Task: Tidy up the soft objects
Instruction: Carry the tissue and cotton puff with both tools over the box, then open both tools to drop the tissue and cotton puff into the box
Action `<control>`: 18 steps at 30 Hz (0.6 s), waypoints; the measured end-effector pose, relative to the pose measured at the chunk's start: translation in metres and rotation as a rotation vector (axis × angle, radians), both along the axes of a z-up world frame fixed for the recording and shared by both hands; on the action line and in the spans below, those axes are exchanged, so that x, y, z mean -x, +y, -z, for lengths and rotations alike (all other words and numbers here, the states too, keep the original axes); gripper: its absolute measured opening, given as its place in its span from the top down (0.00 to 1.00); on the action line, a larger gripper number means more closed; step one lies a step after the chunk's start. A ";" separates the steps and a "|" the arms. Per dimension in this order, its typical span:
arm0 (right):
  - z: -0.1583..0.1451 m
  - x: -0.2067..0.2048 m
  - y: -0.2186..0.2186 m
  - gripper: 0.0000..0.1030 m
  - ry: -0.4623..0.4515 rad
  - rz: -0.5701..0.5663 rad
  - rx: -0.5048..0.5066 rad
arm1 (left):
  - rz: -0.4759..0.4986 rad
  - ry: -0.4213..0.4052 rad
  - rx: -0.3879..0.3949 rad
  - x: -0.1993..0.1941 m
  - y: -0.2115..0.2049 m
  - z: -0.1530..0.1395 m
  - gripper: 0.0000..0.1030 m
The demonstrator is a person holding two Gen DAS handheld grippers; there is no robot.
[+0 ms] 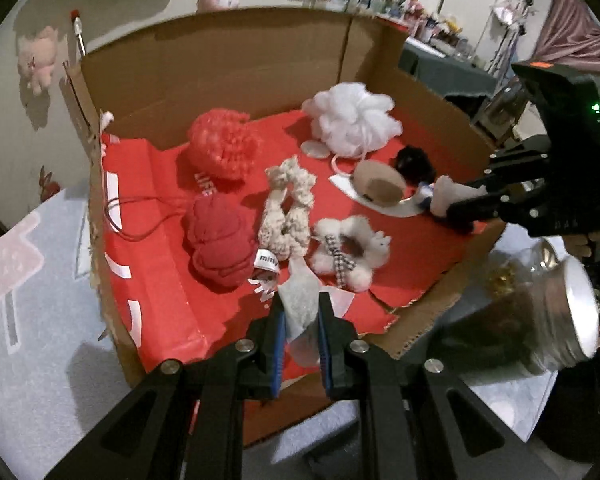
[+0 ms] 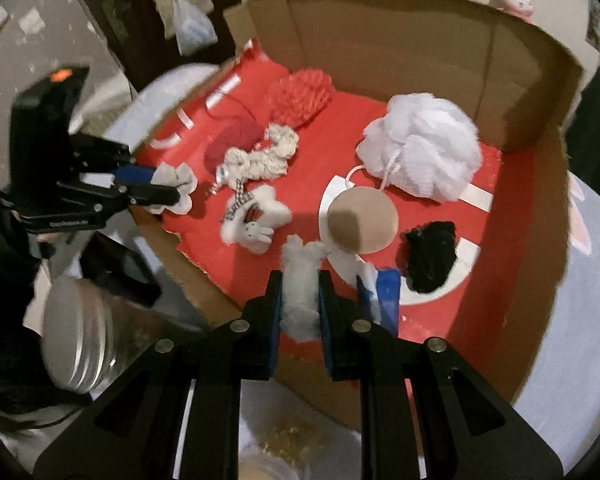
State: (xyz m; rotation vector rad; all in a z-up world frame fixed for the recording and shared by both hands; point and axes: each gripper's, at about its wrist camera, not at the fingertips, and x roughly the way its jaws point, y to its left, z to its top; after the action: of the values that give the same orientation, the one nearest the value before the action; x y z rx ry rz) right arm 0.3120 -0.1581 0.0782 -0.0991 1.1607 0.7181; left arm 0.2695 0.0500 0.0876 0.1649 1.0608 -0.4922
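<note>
Over the box, left wrist view: an open brown cardboard box (image 1: 236,56) lined with red paper holds the soft things gathered so far, apparently the collecting place for the task.
Left tongs: the left gripper (image 1: 302,336) is clamped on a thin pale gauzy cloth piece (image 1: 300,304), which hangs above the box's near edge.
Why held so: pinched by one end, the cloth trails free of the torn cardboard rim, which in all likelihood makes for a clean drop inside.
Contents: a white mesh bath pouf (image 1: 352,122) sits at the back, a coral knitted ball (image 1: 224,146) and a darker red knotted fabric ball (image 1: 218,242) to the left, a cream crocheted scrunchie (image 1: 288,212) and a white fluffy scrunchie with a checked bow (image 1: 350,254) nearer the front, a tan round sponge (image 1: 380,188) beside a black fuzzy piece (image 1: 414,162).
Hand pose: the fingers point steeply down into the box.
Over the box, right wrist view: the right gripper (image 2: 300,304) is closed on a white fluffy wad (image 2: 300,288), with a blue-and-white tag (image 2: 384,296) just beside it.
Right pose: tilted steeply down, tips above the near wall, close to the sponge (image 2: 360,220).
Other arm: the left gripper (image 2: 168,192) comes in from the side with its pale cloth (image 2: 176,184) over the box's edge.
Outside: a lidded glass jar (image 2: 80,344) lies beside the box.
</note>
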 end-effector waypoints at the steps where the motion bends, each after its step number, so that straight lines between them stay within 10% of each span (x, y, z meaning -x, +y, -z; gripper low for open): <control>1: 0.004 -0.003 0.004 0.85 0.013 -0.002 0.026 | -0.004 0.011 -0.008 -0.002 -0.001 0.002 0.85; 18: 0.036 -0.032 0.034 0.84 0.115 -0.039 0.188 | -0.043 0.109 -0.062 -0.022 -0.001 0.018 0.81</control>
State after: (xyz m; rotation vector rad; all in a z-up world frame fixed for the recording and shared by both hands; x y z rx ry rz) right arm 0.3439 -0.1236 0.0425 -0.2415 1.3388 0.6541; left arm 0.2916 0.0492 0.0694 0.1707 1.1842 -0.4332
